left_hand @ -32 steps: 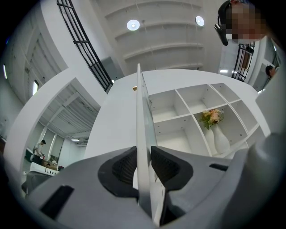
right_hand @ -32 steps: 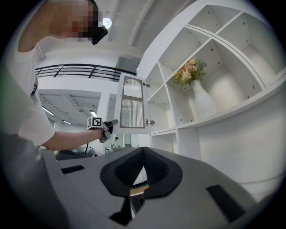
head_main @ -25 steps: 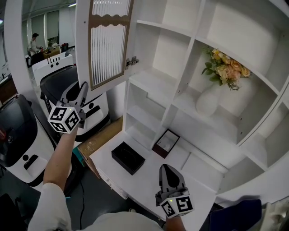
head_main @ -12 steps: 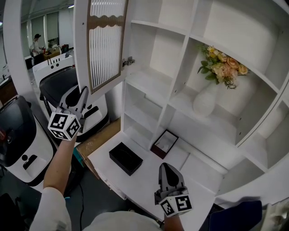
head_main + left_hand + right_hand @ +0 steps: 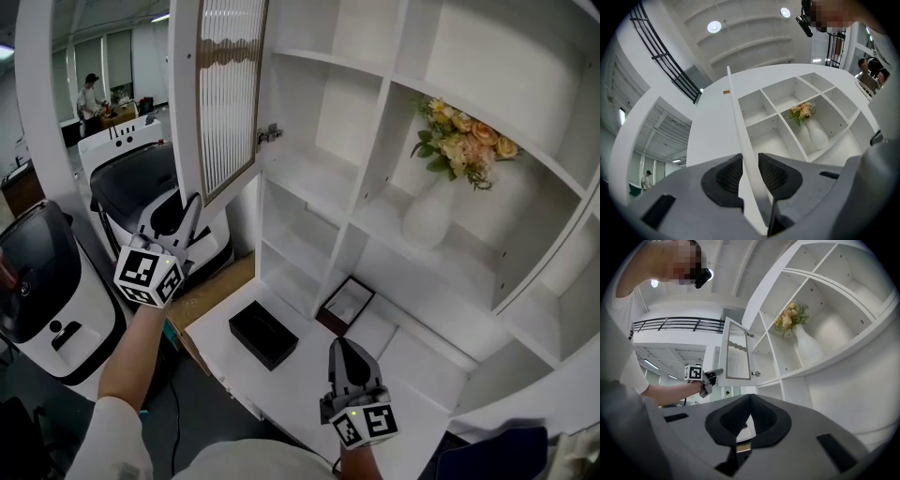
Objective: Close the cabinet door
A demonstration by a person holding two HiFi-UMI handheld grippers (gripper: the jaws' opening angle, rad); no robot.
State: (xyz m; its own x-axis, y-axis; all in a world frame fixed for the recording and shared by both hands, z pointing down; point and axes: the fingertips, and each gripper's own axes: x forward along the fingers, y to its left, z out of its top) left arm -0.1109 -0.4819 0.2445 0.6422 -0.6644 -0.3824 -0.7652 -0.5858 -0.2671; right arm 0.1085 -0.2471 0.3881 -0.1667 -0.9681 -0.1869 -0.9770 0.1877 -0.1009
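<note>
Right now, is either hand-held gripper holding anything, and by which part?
The left hand-held gripper grips the cabinet door by its thin free edge, near the bottom corner. The right hand-held gripper is shut and empty.

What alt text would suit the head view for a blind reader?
A person's left gripper clamps the lower corner of an open cabinet door on a white shelf unit. The right gripper, shut, hovers over the counter near a black box; a vase of flowers stands higher up.
</note>
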